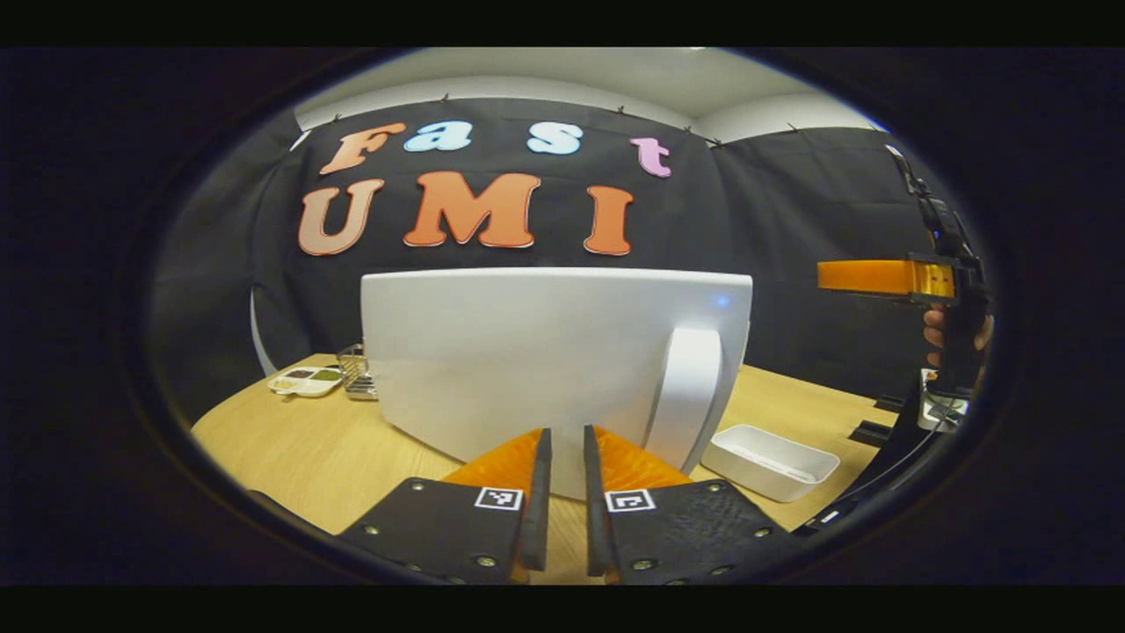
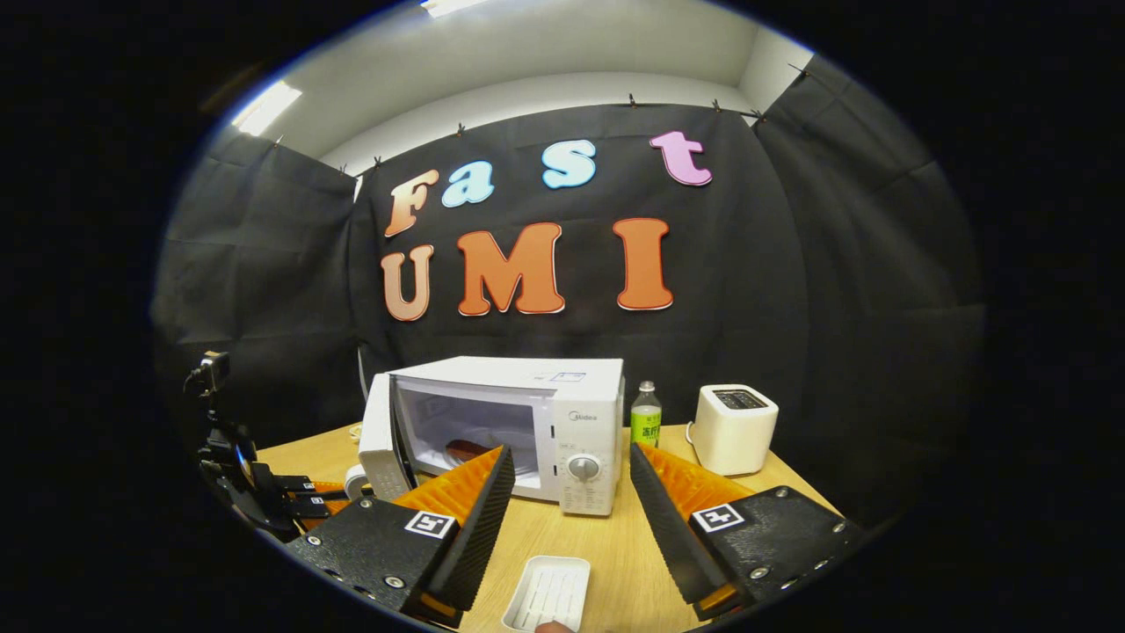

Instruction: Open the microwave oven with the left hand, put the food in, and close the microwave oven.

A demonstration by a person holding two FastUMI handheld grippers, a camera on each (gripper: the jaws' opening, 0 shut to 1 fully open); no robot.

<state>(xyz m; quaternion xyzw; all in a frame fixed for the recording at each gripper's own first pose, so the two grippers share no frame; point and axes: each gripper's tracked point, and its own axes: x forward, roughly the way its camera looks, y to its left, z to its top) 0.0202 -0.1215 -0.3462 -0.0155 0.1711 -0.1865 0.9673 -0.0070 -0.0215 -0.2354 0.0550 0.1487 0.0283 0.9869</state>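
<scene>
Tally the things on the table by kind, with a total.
Microwave oven: 1
Toaster: 1
Bottle: 1
White tray: 1
Divided dish: 1
Wire rack: 1
Total: 6
</scene>
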